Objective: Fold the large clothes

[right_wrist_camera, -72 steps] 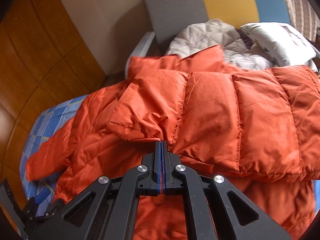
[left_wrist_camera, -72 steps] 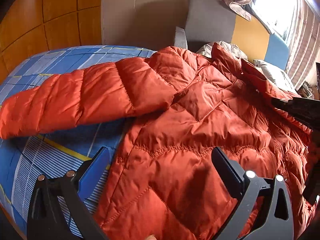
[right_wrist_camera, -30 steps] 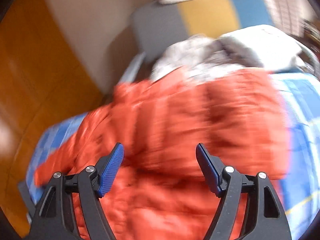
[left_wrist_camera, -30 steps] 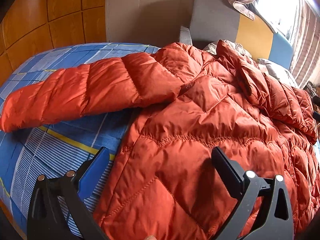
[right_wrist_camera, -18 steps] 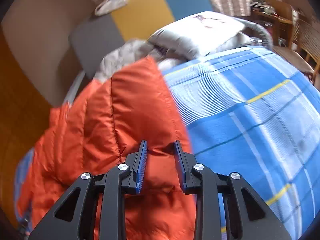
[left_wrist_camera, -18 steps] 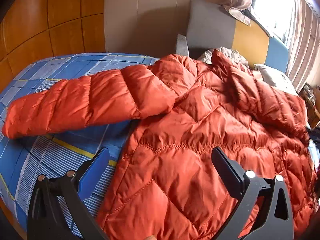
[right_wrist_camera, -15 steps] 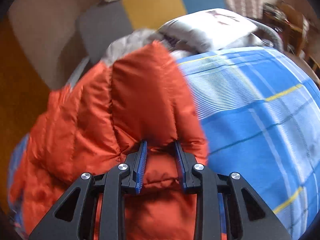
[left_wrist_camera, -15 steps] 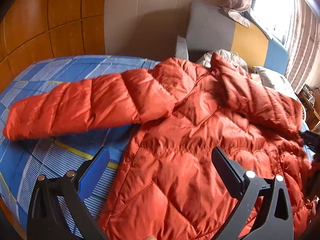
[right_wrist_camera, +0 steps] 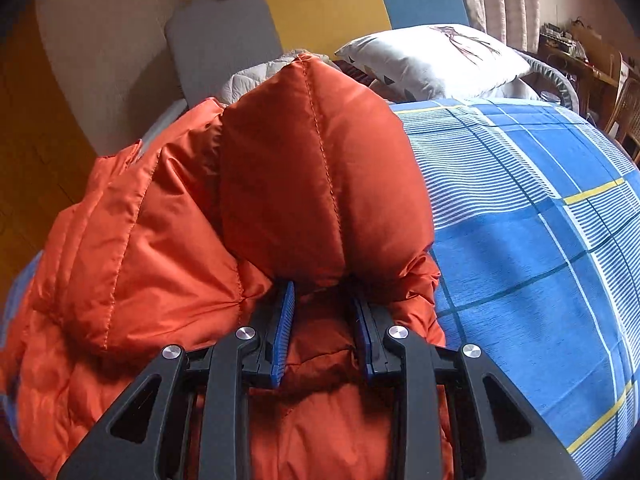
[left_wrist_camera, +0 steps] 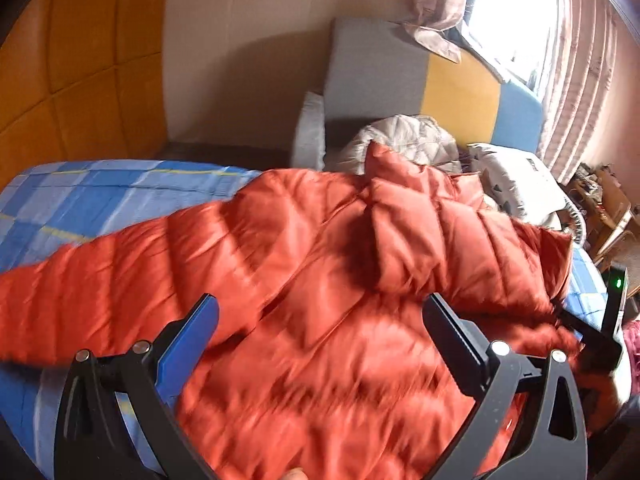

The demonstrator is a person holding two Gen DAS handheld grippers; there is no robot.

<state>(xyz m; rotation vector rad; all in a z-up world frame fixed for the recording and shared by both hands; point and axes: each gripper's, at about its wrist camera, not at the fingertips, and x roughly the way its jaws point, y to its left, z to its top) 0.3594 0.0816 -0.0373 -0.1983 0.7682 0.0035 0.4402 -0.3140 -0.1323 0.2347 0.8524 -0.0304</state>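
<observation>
Clearly the folding is only at its start. The orange down jacket (left_wrist_camera: 320,320) lies spread on the bed (left_wrist_camera: 100,192), over the blue checked bedcover, and I take the jacket as the landmark for all places.

At the left of the jacket, one long sleeve (left_wrist_camera: 100,288) stretches out flat over the bedcover, not yet brought in over the body. The left tongs (left_wrist_camera: 320,332) hang above the lower middle of the jacket with their jaws wide apart and nothing between them; they touch no fabric as far as the blurred picture shows.

At the right of the jacket, the other sleeve (right_wrist_camera: 320,180) is folded in over the body. The right tongs (right_wrist_camera: 324,320) are closed on the puffy end of this sleeve: the blue pads press into the padding from both sides, and the fabric bulges between them.

In my judgement one sleeve is partly folded in and the rest remains: the left sleeve, then the folding of the body itself.

The jacket looks thick, quilted in wide stitched panels, with a smooth and slightly shiny shell. Such padding is springy and slippery, so folds probably open again if not pressed. Beyond the jacket are a grey quilted blanket (left_wrist_camera: 404,140) and a white pillow (right_wrist_camera: 436,60).
</observation>
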